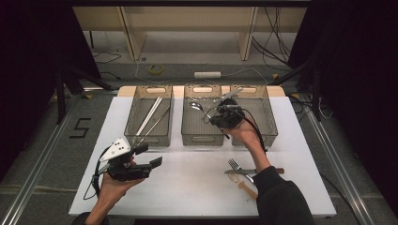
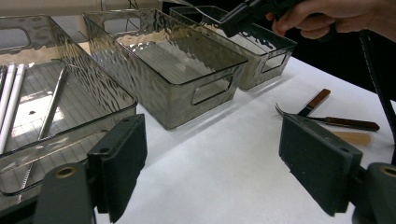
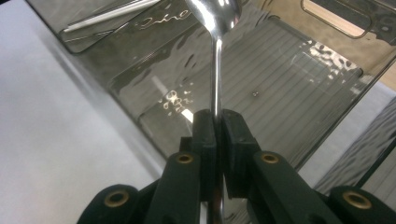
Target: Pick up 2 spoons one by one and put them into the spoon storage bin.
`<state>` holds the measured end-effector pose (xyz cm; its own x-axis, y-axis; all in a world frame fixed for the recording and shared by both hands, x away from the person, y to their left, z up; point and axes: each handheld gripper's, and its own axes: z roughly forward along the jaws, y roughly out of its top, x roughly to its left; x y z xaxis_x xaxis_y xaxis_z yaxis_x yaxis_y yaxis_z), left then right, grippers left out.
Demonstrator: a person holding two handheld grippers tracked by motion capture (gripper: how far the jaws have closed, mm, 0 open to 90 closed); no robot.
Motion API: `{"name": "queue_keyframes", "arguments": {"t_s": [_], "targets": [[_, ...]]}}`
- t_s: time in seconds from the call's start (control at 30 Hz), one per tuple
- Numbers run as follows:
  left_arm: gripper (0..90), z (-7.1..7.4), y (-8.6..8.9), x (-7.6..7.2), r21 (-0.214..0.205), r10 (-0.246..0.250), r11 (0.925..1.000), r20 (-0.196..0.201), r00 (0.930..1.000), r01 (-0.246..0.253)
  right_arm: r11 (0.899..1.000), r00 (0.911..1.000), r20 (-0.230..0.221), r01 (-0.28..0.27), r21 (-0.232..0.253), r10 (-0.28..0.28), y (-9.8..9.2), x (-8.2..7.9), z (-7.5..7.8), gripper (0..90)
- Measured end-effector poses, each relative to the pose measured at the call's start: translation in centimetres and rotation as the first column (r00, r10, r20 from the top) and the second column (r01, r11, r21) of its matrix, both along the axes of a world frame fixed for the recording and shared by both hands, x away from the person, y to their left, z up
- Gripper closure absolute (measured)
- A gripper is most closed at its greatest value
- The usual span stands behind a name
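Observation:
A metal spoon (image 3: 216, 60) is clamped by its handle in my right gripper (image 3: 216, 126), which is shut on it. In the high view the right gripper (image 1: 214, 118) hovers over the middle bin (image 1: 202, 136), and the spoon (image 1: 197, 106) points its bowl toward the back left. My left gripper (image 1: 150, 156) hangs above the table's front left, open with nothing between its pads (image 2: 119, 163). A fork, a knife and a wooden-handled utensil (image 1: 241, 168) lie on the white table (image 1: 187, 187) by the right forearm.
Three smoky clear bins stand in a row at the back: the left bin (image 1: 149, 136) holds white chopsticks (image 1: 149, 115) and a thin metal pair, and the right bin (image 1: 267, 126) sits beside the middle one. The table's front edge is close to both hands.

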<state>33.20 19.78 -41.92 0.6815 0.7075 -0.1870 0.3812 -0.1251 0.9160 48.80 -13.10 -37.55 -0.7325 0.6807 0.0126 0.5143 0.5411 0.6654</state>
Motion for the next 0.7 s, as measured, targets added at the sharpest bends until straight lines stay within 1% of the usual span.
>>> {"name": "queue_keyframes", "arguments": {"t_s": [0.1,0.23,0.33,0.5,0.7], "targets": [[22.9,0.0,-0.1,0.0,0.011,-0.003,0.9999,0.002,1.0,0.003,1.0,0.9997,-0.002,0.025,0.003,-0.025,0.4,0.8,0.1,85.4],[22.7,0.0,-0.1,0.0,0.01,-0.004,0.9999,0.004,1.0,0.003,0.998,0.9985,-0.005,0.055,0.005,-0.055,0.8,1.7,0.2,85.4],[22.6,0.0,-0.1,0.0,0.01,-0.003,0.9999,0.004,1.0,0.003,0.997,0.9973,-0.01,0.073,0.02,-0.073,0.9,2.3,0.1,85.4],[22.6,0.0,-0.2,0.0,0.012,-0.003,0.9999,0.006,1.0,0.003,0.996,0.9952,-0.028,0.094,0.004,-0.094,1.7,2.9,-0.3,85.4],[22.5,0.0,-0.2,0.0,0.012,-0.005,0.9999,0.003,1.0,0.005,0.994,0.9938,-0.027,0.108,-0.01,-0.108,2.7,3.6,-0.5,85.4]]}}
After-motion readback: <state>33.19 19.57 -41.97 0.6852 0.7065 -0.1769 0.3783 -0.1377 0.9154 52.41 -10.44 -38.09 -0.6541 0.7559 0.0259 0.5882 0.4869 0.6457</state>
